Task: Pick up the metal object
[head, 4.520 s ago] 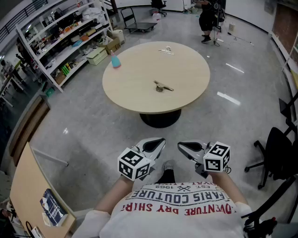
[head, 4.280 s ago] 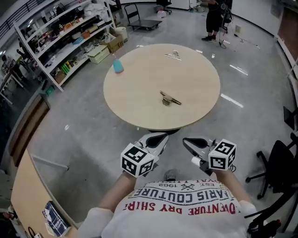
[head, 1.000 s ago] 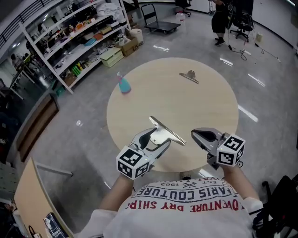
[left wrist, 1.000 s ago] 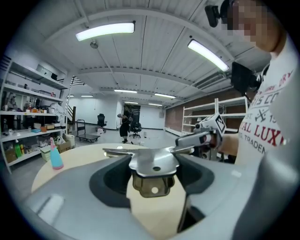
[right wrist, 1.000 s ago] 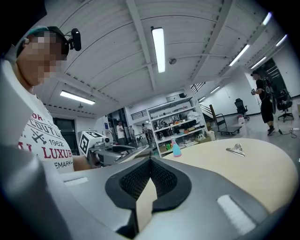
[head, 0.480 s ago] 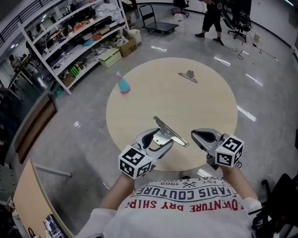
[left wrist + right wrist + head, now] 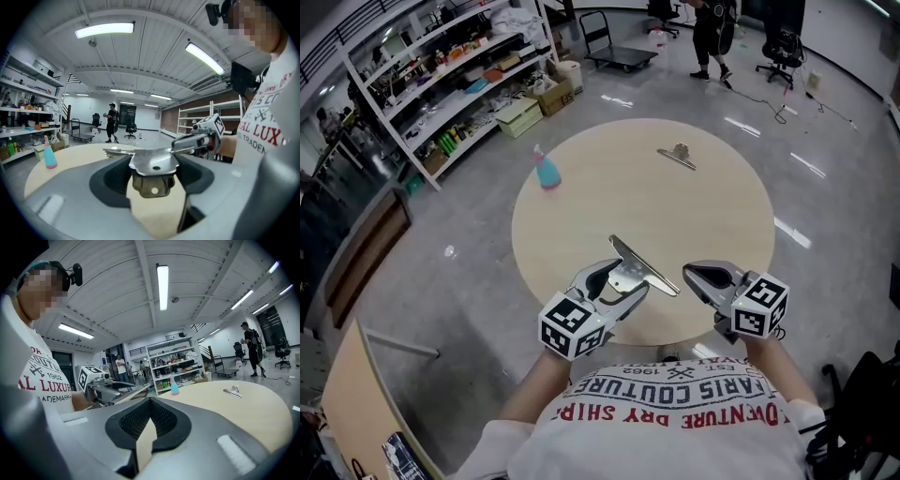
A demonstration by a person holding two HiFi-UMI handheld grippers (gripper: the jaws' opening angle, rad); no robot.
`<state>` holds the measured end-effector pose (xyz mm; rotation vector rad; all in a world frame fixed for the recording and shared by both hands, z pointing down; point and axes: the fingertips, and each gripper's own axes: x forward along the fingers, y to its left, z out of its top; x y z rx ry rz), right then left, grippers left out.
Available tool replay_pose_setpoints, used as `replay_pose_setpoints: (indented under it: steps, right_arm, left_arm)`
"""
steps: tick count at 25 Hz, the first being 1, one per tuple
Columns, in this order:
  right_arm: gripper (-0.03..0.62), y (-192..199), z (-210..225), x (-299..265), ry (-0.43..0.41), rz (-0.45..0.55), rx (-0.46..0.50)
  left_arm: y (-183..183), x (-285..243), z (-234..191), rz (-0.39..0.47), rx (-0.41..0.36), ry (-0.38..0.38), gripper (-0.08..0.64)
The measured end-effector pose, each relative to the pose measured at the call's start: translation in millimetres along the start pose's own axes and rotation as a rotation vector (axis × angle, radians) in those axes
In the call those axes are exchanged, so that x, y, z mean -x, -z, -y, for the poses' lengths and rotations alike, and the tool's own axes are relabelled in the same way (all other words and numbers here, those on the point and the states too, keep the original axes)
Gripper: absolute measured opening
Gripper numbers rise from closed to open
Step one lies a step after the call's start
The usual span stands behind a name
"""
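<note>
The metal object (image 7: 639,266), a shiny flat bar on a folded bracket, is held off the round beige table (image 7: 675,206) near its front edge. My left gripper (image 7: 622,282) is shut on the bracket part. In the left gripper view the metal object (image 7: 153,165) fills the gap between the jaws of the left gripper (image 7: 152,180), with its bar lying crosswise. My right gripper (image 7: 692,274) hovers just to the right, shut with nothing in it. In the right gripper view only a thin wedge of table shows between the jaws of the right gripper (image 7: 146,430).
A silver binder clip (image 7: 677,155) lies at the table's far side and a teal bottle (image 7: 547,173) stands at its left edge. Stocked shelves (image 7: 441,84) line the left wall. A flat cart (image 7: 619,54) and a person (image 7: 708,33) are beyond the table.
Earlier the metal object lay mid-table with both grippers well short of it. Now my left gripper holds it raised at the front edge. Over the last second it has barely shifted.
</note>
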<state>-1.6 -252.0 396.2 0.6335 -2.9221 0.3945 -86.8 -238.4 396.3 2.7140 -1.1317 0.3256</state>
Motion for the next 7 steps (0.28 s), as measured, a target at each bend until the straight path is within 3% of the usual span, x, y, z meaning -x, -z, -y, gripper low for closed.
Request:
replay_pose_setpoints:
  steps: [7]
  right_arm:
    - [-0.003,0.0,-5.8,-2.0,-0.007,-0.006,0.002]
  left_arm:
    - [8.0,7.4,-2.9,-0.017,0.006,0.005,0.285]
